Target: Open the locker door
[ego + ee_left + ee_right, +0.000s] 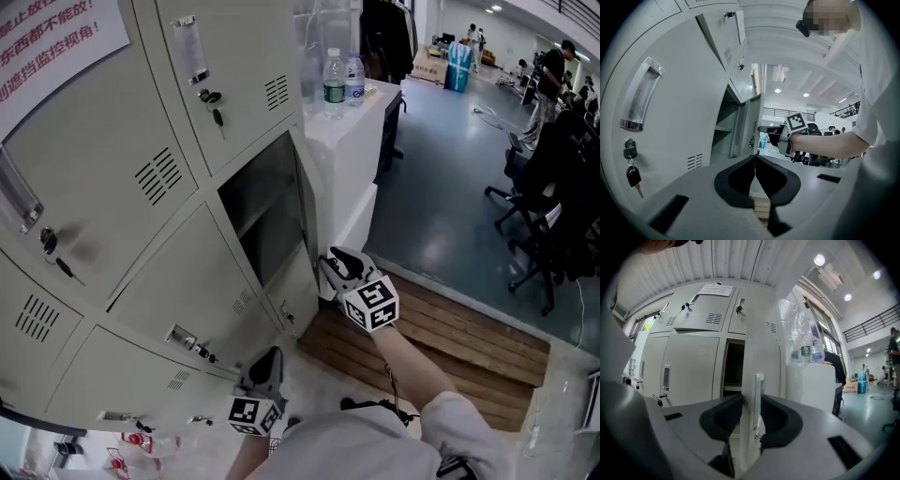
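Right tool point(336, 265) clamped on door point(306, 202) free edge: best leverage for swinging wider. Door part open. Left tool point(269, 364) clenched, empty, held clear.

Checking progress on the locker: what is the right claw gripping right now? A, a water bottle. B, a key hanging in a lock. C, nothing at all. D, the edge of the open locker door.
D: in the right gripper view the right claw is clamped on the edge of the swung-out locker door.
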